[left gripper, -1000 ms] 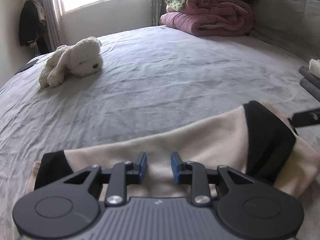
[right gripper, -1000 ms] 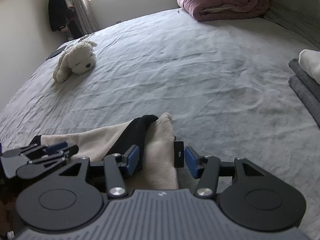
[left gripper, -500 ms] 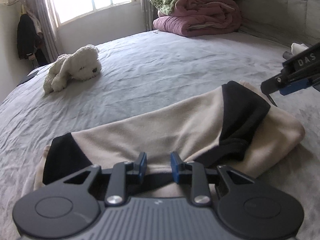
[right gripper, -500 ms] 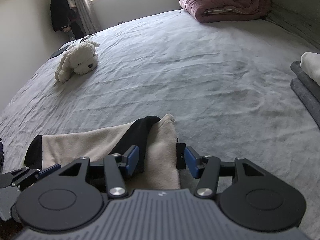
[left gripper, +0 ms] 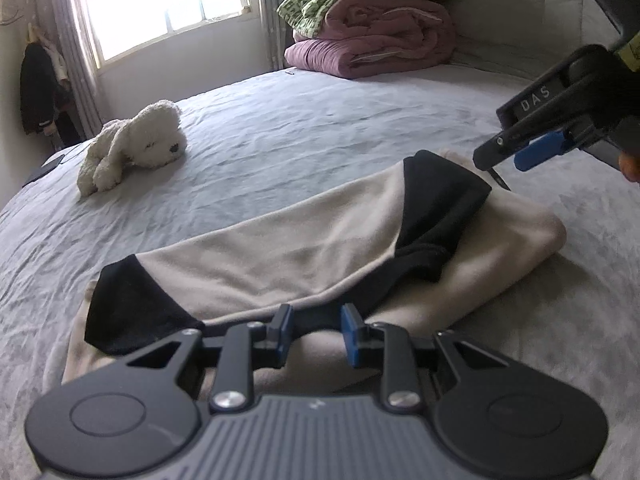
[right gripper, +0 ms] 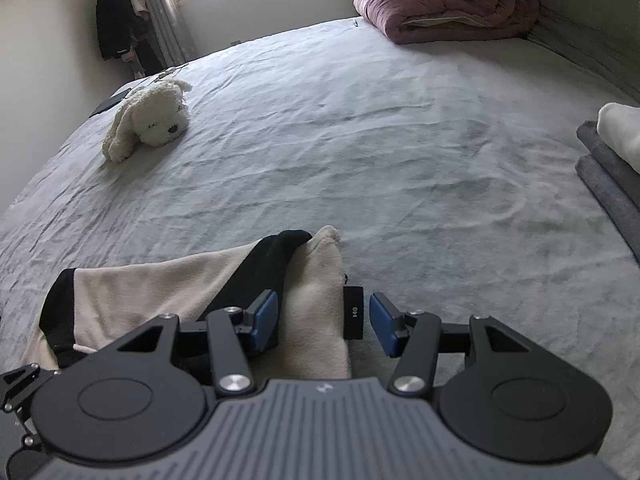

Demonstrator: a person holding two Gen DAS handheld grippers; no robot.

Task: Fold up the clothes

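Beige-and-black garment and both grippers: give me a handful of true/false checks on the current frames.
1. The garment lies on the grey bed. True.
2. The plush dog rests on the garment. False: it lies apart, farther up the bed.
3. The right gripper has beige fabric between its open jaws. True.
4. The left gripper is shut with its pads touching. False: a gap shows between them.
5. The pink quilt covers the garment. False: it is stacked at the bed's far end.
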